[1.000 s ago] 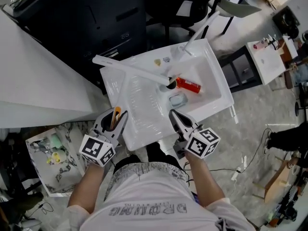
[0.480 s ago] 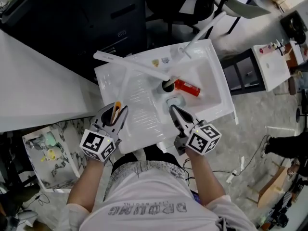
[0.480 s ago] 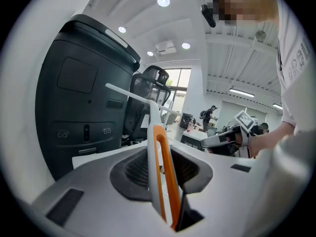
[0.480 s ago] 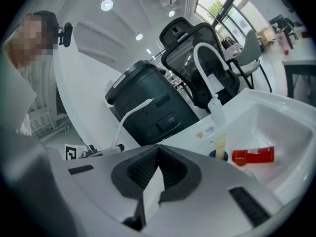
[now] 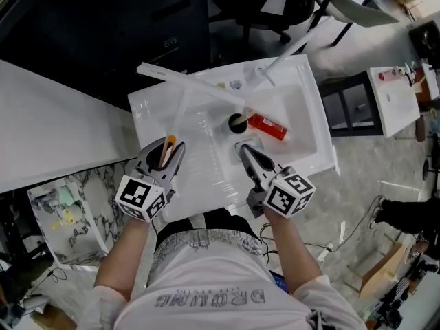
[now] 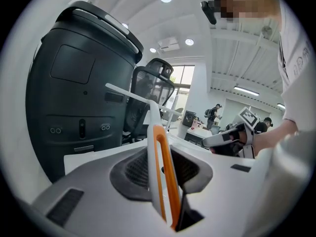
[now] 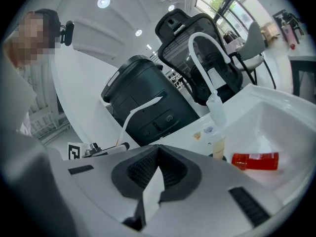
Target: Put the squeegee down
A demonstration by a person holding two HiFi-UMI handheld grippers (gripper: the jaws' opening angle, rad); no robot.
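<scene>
A white sink (image 5: 206, 167) stands between a white table (image 5: 55, 133) and a black bin (image 5: 124, 26). The left gripper (image 5: 167, 147) has its fingers clenched on the orange-and-white handle of the squeegee (image 5: 180, 112), whose long white blade stretches across the sink's far left corner. The right gripper (image 5: 245, 152), fingers pressed together and empty, is over the basin's near edge beside a red bottle (image 5: 267, 124)
</scene>
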